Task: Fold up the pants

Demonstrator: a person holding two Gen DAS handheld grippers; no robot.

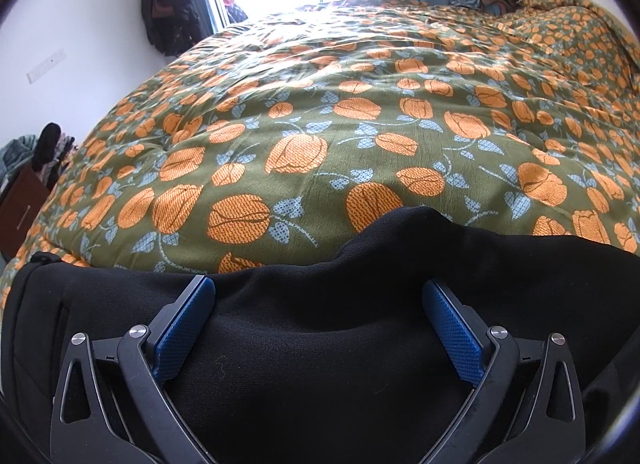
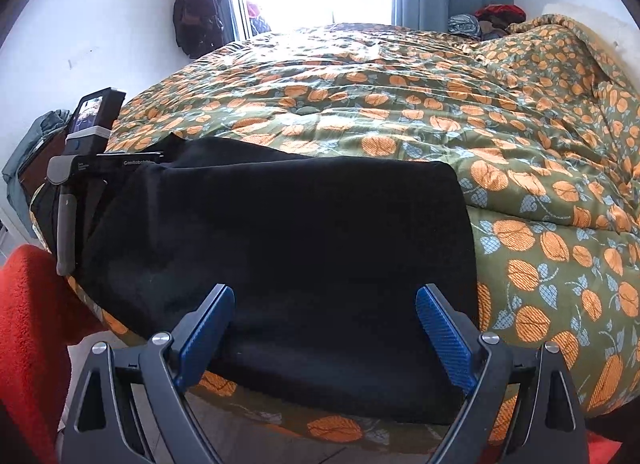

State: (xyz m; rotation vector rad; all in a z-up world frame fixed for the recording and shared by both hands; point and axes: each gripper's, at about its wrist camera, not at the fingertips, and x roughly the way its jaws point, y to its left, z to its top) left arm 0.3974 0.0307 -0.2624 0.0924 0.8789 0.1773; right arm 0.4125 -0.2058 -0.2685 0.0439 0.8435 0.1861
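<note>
- The black pants (image 2: 304, 232) lie near the edge of the bed, on a green quilt (image 2: 420, 104) printed with orange flowers.
- In the right wrist view they form a fairly tidy dark block with a straight right-hand edge and rounded corner, so at least one fold looks done; how many layers there are cannot be told, the cloth being too dark.
- In the left wrist view the far edge of the pants (image 1: 320, 324) is bumpy and rises in a hump, and a seam or pocket shows at the left, so that end still needs smoothing.
- The left hand-held gripper (image 1: 319, 288) sits low over the cloth with its blue pads wide apart, clamping nothing.
- The right hand-held gripper (image 2: 325, 296) also stands apart, at the near edge of the block, holding nothing.
- The other gripper's body (image 2: 80, 168) shows at the left end of the pants in the right view.
- Judgement: mid to late; probably one more fold and a flattening remain.
</note>
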